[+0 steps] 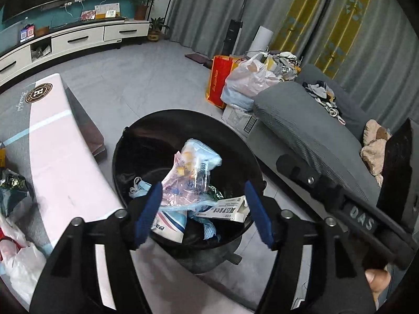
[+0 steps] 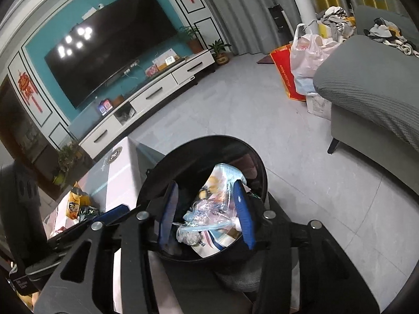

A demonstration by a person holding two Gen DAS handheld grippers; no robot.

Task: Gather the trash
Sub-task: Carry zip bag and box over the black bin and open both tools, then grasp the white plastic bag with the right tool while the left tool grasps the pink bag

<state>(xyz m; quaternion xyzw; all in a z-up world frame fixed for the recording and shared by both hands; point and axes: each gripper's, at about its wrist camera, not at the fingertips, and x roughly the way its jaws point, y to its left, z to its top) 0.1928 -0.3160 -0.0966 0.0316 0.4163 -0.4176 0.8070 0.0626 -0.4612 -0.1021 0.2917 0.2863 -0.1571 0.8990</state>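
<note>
Trash bin [image 1: 146, 141], black and round, stands on the floor just beside the table [image 1: 60, 141]. Inside it lie 1 crinkled plastic bag [image 1: 188, 180], 1 small carton [image 1: 230, 209] and 1 face mask [image 1: 140, 187]: light, soft, slippery stuff, best pinched at a fold. Above the bin, left gripper [image 1: 203, 210] gapes wide and right gripper [image 2: 207, 212] stands half-open; both hold nothing.

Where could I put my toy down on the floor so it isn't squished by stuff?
Bare patch: the grey tiled floor between the white TV cabinet, the grey sofa and the round black trash bin. Crowded: the corner by the sofa's end, where a red bag and a white plastic bag stand.
</note>
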